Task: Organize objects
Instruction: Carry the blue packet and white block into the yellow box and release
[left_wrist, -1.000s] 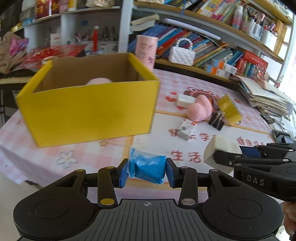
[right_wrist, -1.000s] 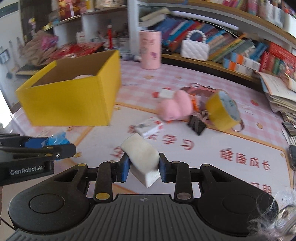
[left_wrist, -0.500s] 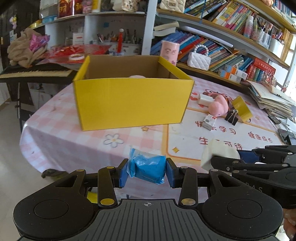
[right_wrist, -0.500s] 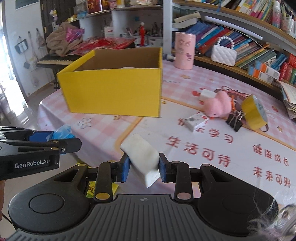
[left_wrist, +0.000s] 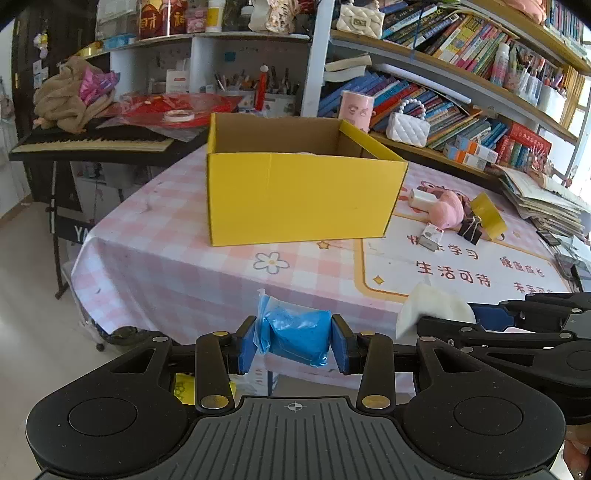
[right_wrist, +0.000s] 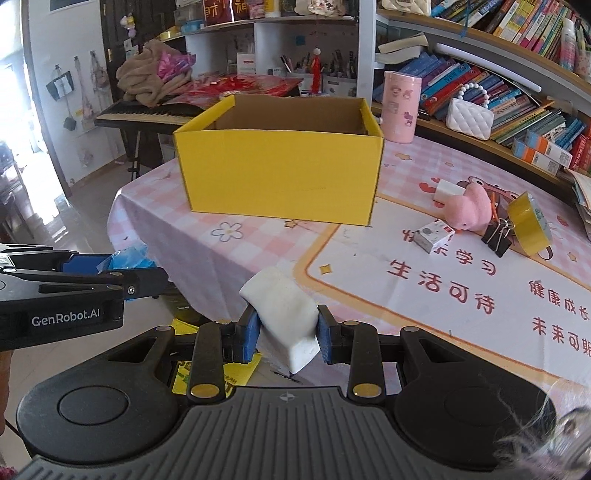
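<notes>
1. Blue packet (left_wrist: 297, 339) sat pinched between the pads of our left hand-held gripper (left_wrist: 294, 344), off the near edge of the tabletop (left_wrist: 177, 258).
2. We held a white block (right_wrist: 284, 312) clamped in our right hand-held gripper (right_wrist: 285, 334), just beside the left one.
3. Farther on, we saw the yellow box (left_wrist: 299, 197) standing open on the pink checked cloth.
4. Right of it lay a small white carton (right_wrist: 433, 235), a pink plush toy (right_wrist: 467, 212), a black binder clip (right_wrist: 496, 234) and a yellow tape roll (right_wrist: 530, 225).
5. Bookshelves (left_wrist: 461, 92) rose behind everything.
</notes>
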